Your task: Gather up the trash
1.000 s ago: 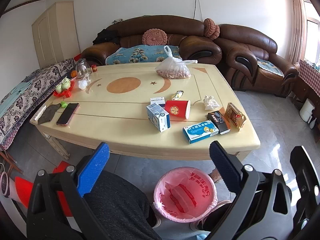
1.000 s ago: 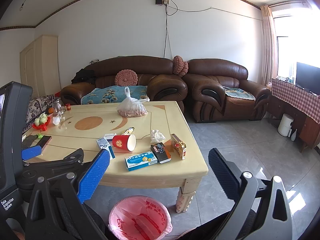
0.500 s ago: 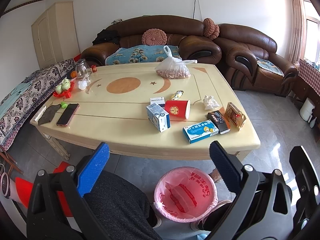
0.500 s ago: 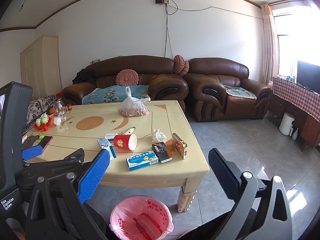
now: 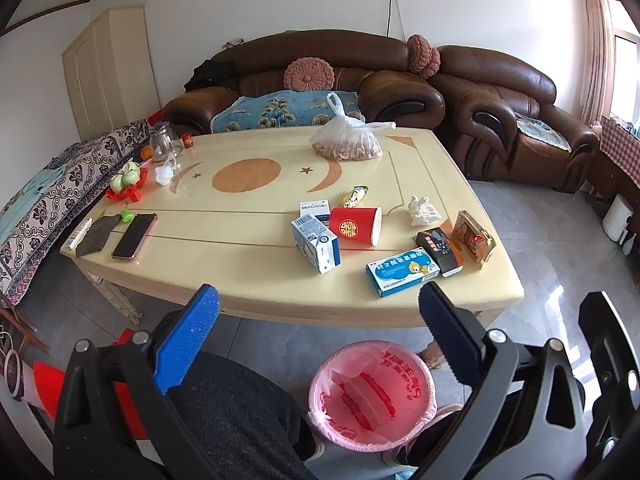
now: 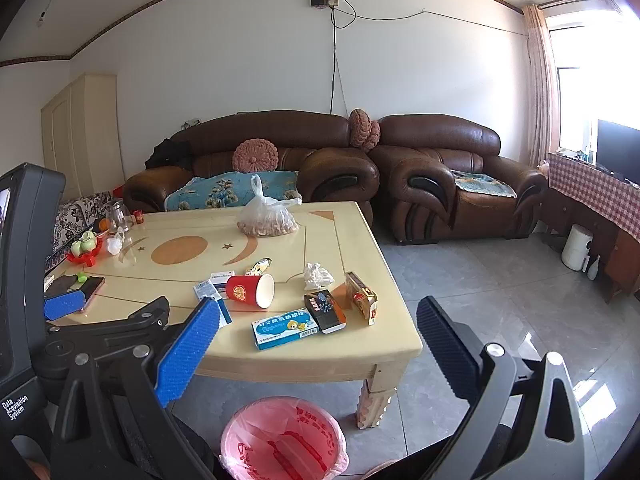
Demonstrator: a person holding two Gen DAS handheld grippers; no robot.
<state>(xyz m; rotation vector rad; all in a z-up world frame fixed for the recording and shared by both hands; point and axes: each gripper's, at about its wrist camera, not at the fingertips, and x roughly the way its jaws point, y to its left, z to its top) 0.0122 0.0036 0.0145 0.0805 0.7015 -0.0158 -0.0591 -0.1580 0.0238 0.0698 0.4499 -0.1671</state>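
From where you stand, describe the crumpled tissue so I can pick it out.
Start at the cream coffee table, then its right end near the armchair. The crumpled tissue lies beyond the black box, right of the tipped red cup: the only white, shapeless wad among boxes.

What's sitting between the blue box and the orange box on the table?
The black box lies between the blue box and the orange box, clearest in the left wrist view.

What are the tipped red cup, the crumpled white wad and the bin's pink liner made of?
Red cup: likely paper, matte, white inside, printed gold emblem.
Crumpled white wad: looks like tissue or thin plastic; soft irregular folds, unclear which.
Pink liner: thin plastic film, glossy and translucent, wrinkled over the rim.
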